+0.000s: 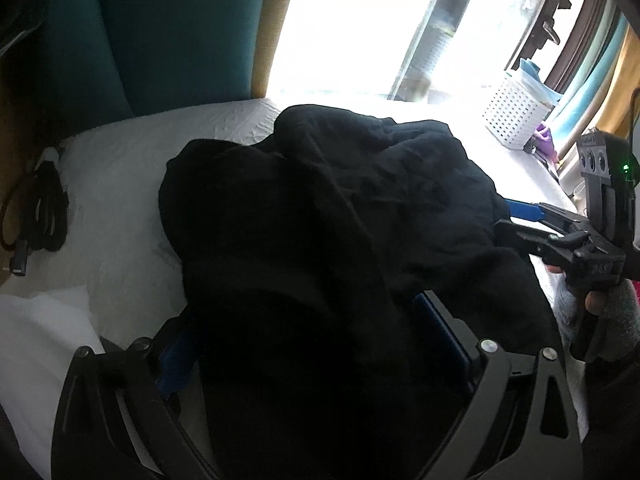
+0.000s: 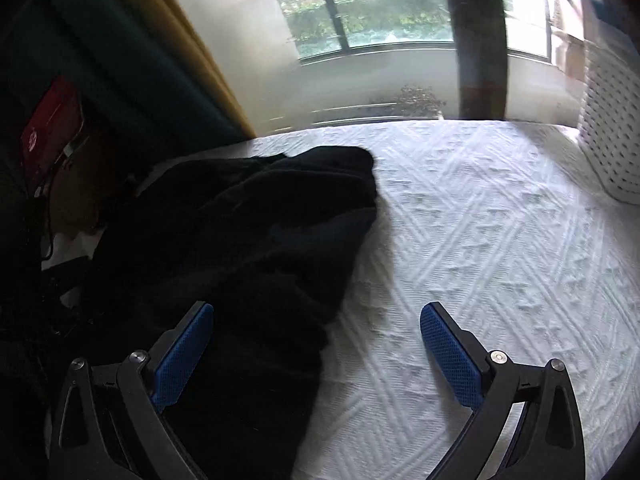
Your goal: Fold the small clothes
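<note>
A black garment [image 1: 320,208] lies bunched in a heap on the white quilted bed cover [image 1: 120,184]. My left gripper [image 1: 304,344] is open, its blue pads wide apart with the garment's near part lying between them. My right gripper [image 2: 316,344] is open too; its left pad is over the garment's edge [image 2: 248,248] and its right pad over bare cover [image 2: 480,216]. In the left wrist view the right gripper [image 1: 516,220] reaches in from the right at the garment's right edge, held by a hand in a grey glove.
A white perforated basket [image 1: 514,110] stands at the bed's far right, also in the right wrist view [image 2: 612,128]. A black cable [image 1: 40,216] lies at the bed's left edge. A teal headboard [image 1: 168,32], a yellow curtain and a window lie beyond. A red box [image 2: 52,128] sits left.
</note>
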